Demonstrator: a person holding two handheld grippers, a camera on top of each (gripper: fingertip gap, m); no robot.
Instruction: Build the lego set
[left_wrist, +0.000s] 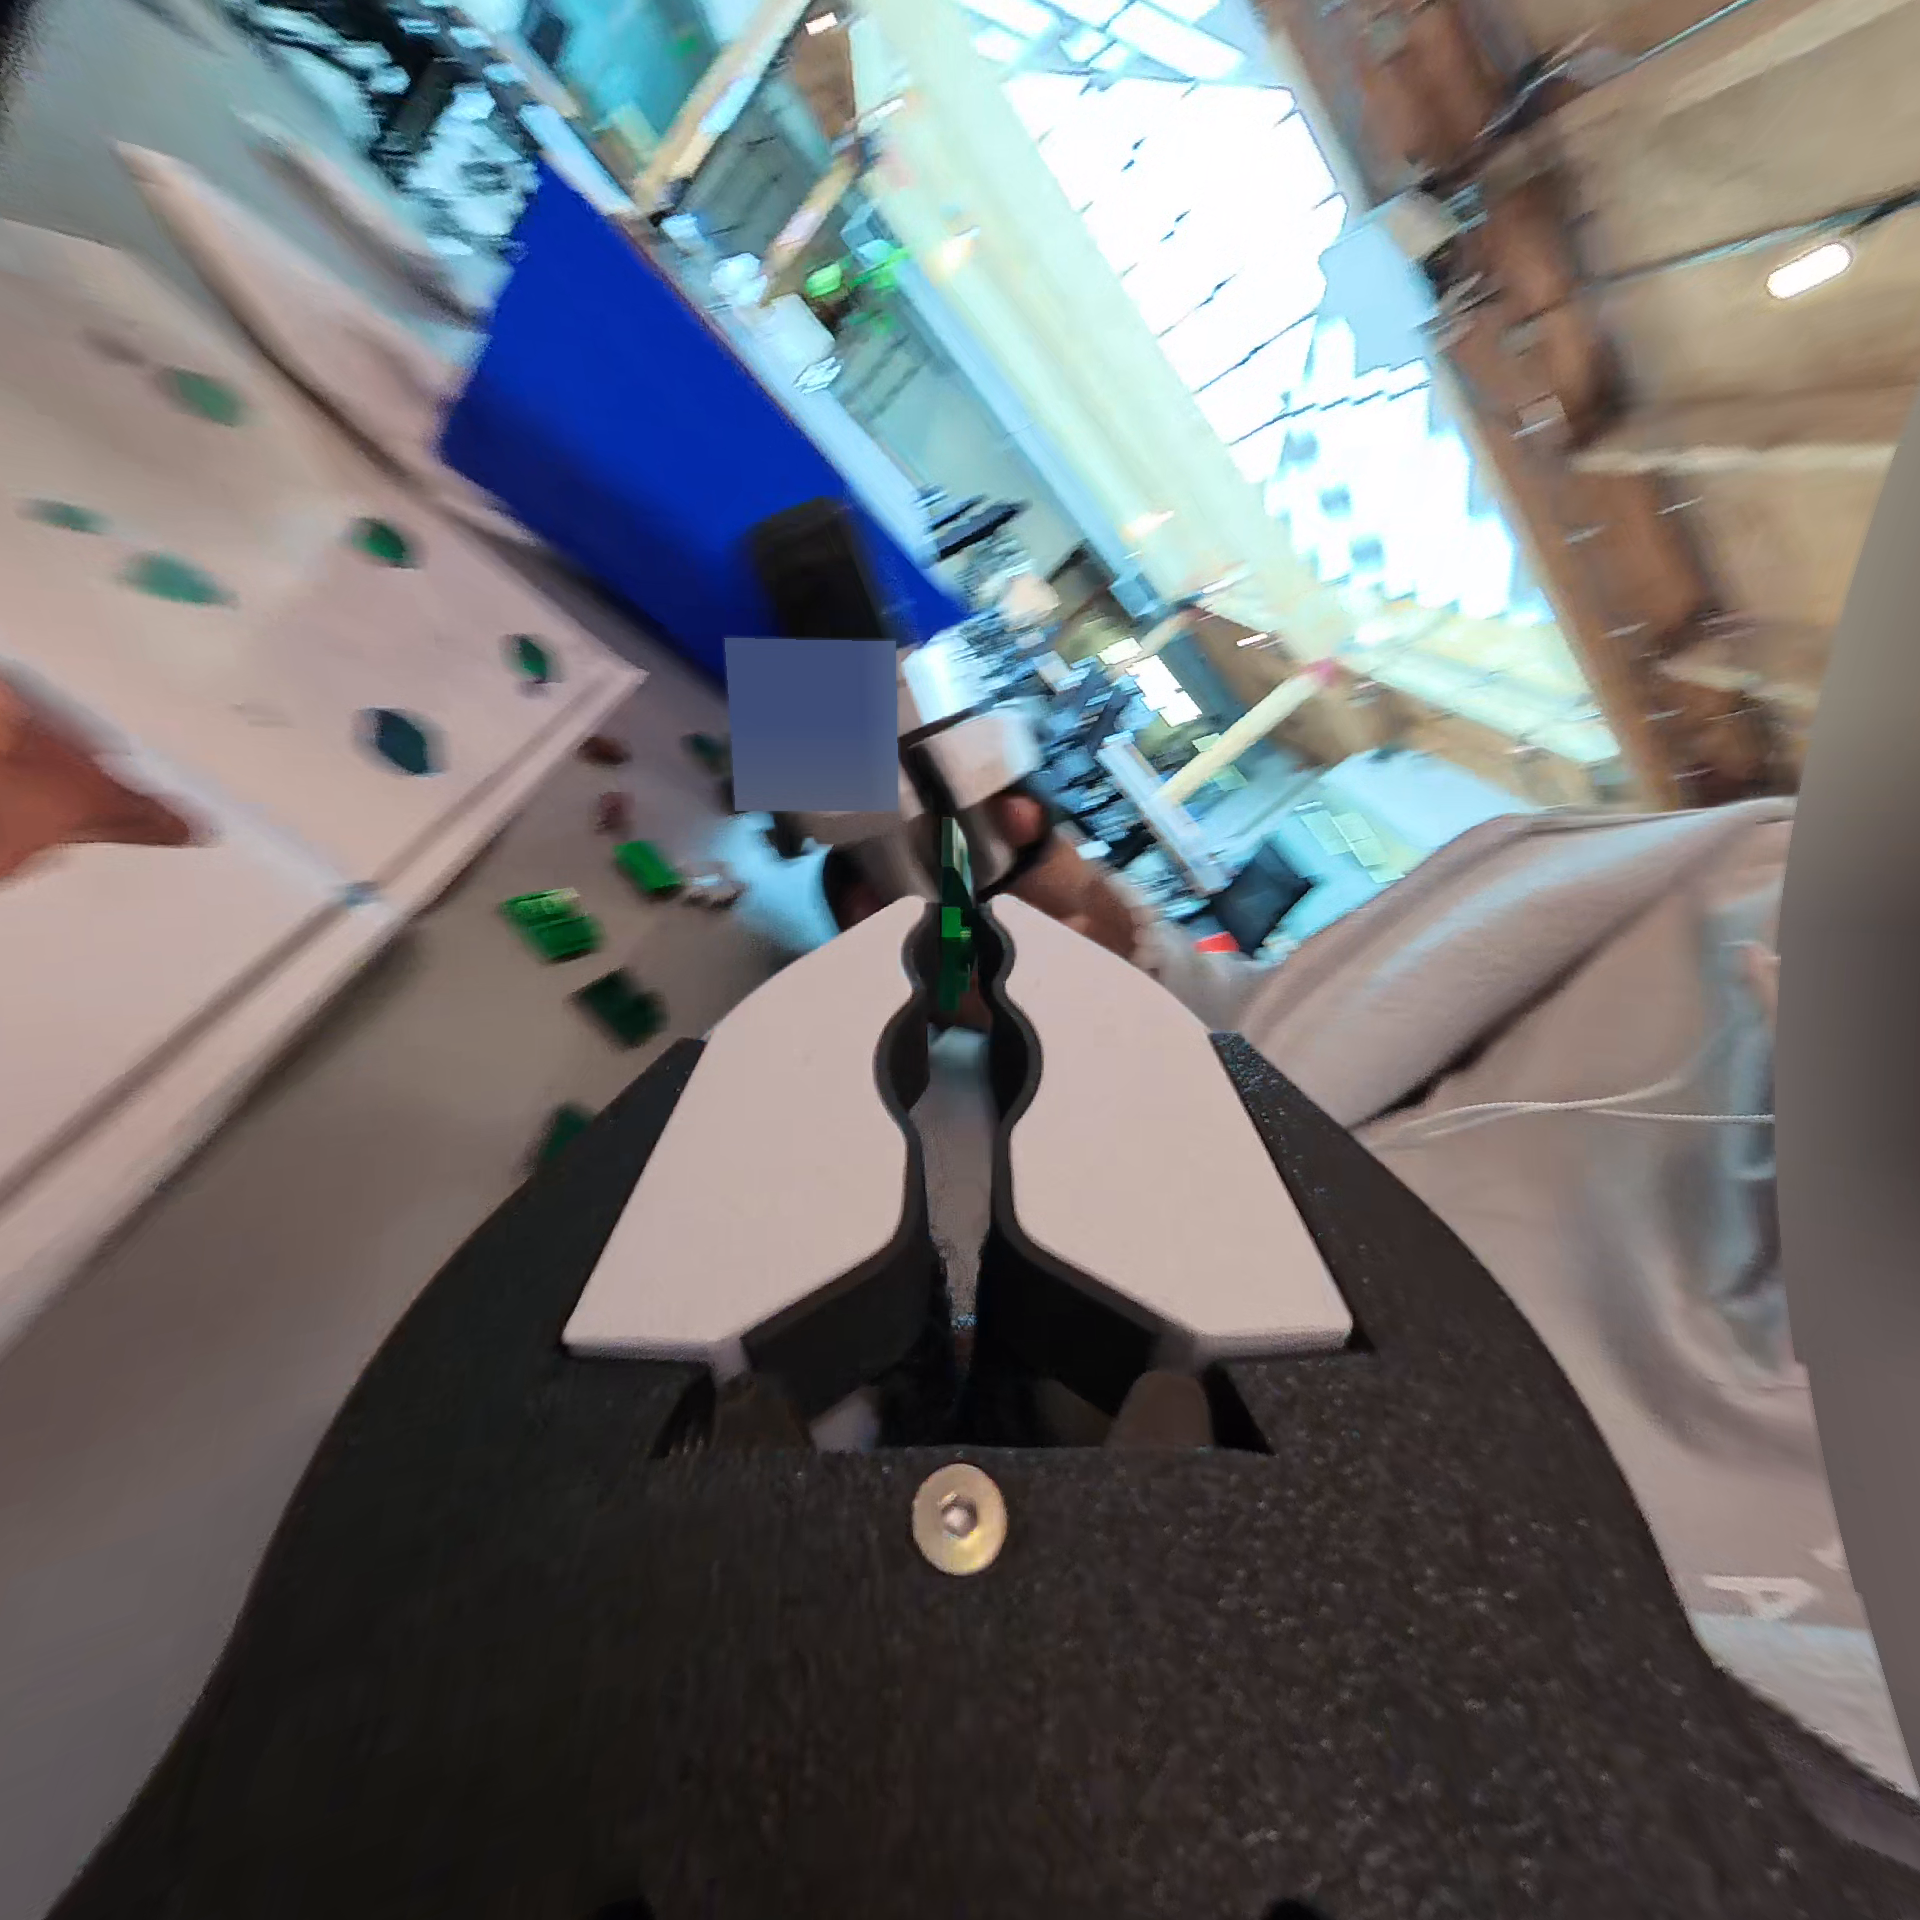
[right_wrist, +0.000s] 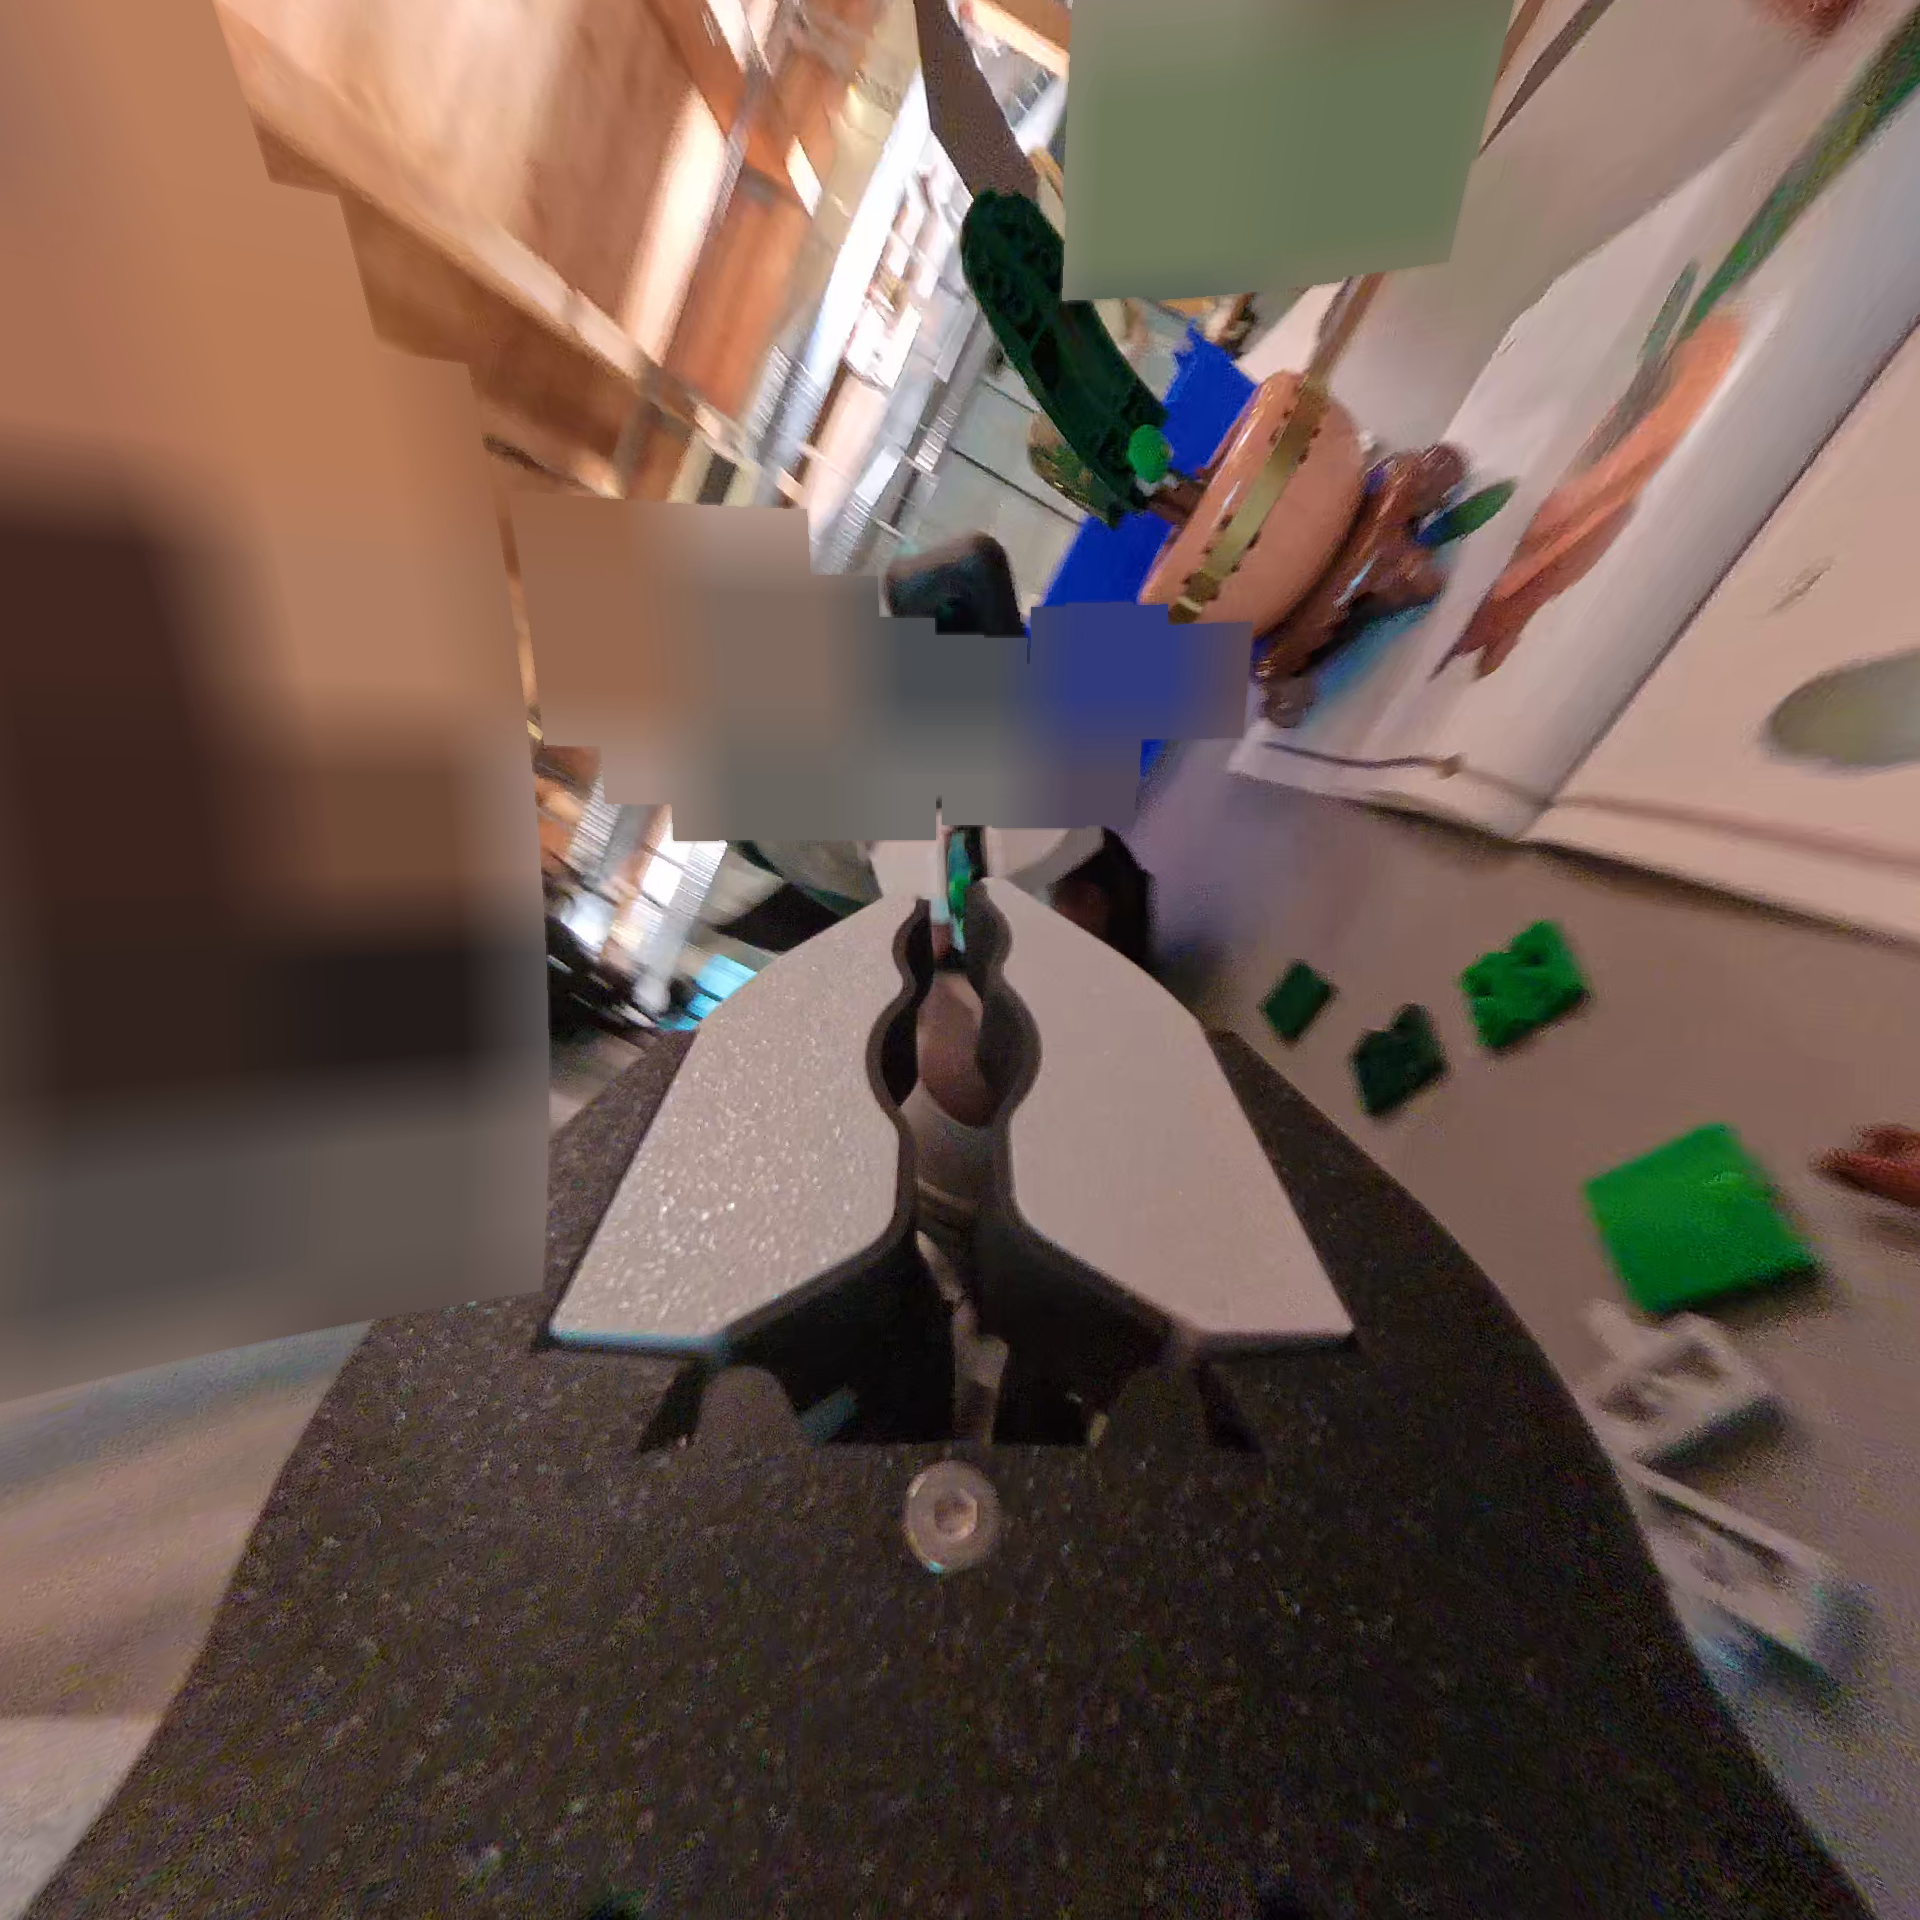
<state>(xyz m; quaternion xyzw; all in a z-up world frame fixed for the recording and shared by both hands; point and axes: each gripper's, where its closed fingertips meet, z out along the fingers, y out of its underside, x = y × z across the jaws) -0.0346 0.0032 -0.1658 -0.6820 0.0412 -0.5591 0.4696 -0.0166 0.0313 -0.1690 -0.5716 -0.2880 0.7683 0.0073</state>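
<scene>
In the left wrist view my left gripper is shut on a small green lego piece held in the air. The other gripper, with a hand behind it, faces mine just beyond the tips. In the right wrist view my right gripper is shut on a small green piece, tip to tip with the other gripper. A part-built model stands on the table: a pink pot with a gold ring, brown pieces and a dark green curved leaf. Whether both grippers hold one piece or two is unclear.
Loose green pieces lie on the grey table. White pieces lie at the lower right. White instruction sheets lie beside them. A blue box stands behind. A beige sleeve is on the right.
</scene>
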